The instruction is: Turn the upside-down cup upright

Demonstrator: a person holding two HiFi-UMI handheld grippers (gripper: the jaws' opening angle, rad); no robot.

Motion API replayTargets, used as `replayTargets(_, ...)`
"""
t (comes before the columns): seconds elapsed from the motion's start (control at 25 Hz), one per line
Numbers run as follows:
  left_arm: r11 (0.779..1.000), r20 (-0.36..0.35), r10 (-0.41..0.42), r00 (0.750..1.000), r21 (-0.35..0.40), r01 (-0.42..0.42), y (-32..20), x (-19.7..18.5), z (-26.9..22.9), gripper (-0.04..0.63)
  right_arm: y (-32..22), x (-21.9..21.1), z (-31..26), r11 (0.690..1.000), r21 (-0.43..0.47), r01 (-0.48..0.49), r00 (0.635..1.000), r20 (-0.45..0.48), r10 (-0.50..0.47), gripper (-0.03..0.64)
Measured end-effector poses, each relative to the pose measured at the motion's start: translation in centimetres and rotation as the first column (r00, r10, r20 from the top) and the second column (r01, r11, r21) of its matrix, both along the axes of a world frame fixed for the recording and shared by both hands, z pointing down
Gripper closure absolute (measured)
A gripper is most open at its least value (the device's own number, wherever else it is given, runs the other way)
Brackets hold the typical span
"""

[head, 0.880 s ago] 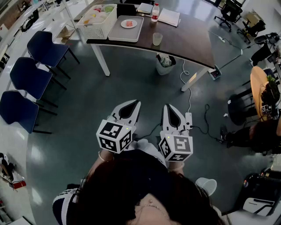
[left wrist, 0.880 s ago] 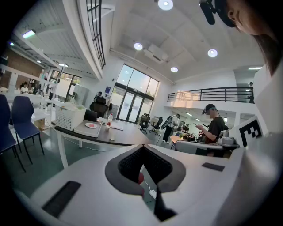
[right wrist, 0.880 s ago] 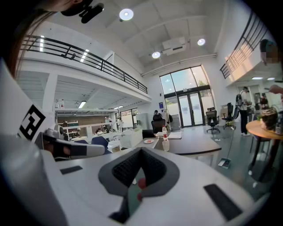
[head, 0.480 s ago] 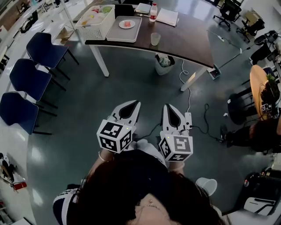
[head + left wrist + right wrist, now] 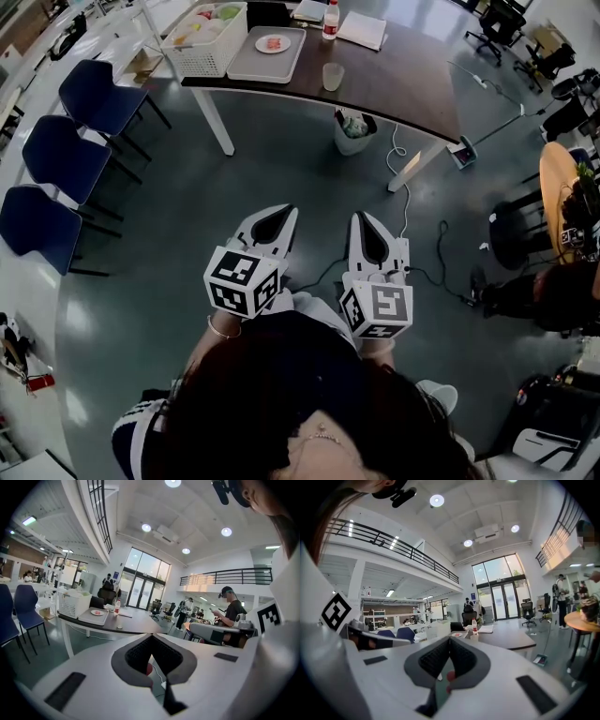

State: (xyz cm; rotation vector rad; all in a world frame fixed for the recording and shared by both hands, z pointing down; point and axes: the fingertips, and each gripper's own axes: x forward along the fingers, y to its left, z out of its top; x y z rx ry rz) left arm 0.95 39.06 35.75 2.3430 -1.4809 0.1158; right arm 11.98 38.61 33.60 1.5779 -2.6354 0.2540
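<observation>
Cup (image 5: 332, 77) stands vertical, seemingly mouth-down; left gripper (image 5: 280, 211) and right gripper (image 5: 362, 217) are closed, empty.

Frosted plastic cup (image 5: 332, 77), glossy grey floor (image 5: 281, 178)

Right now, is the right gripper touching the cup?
Apart. Head view: the right gripper, jaws shut and empty, is well short of the table; the cup stands on it, with floor between them.
</observation>
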Motion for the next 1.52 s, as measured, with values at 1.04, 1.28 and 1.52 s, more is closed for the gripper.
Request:
replayTargets(1.04,0.997,-0.003,0.077,0.997,-0.007,-0.077,-21.1,-3.4,0.3,0.595,-20.3,-5.8,0.3,0.999,-0.007,0.037,0.999,0.039,-0.037,0.601)
replayTargets(1.28,0.995,-0.003,0.102,0.995,0.013,-0.101,-25.6,-5.2,-0.3,0.594,-24.8,-7.2,0.1,1.0,-0.011,-0.004,0.999,0.044,0.005,0.601)
replayTargets(1.52,0.992,-0.018,0.127,0.992,-0.007,-0.127,-28.3,-6.0,0.3,0.595,-27.5,-7.8,0.4,0.999,-0.03,-0.036,0.998,0.054,0.038,0.601)
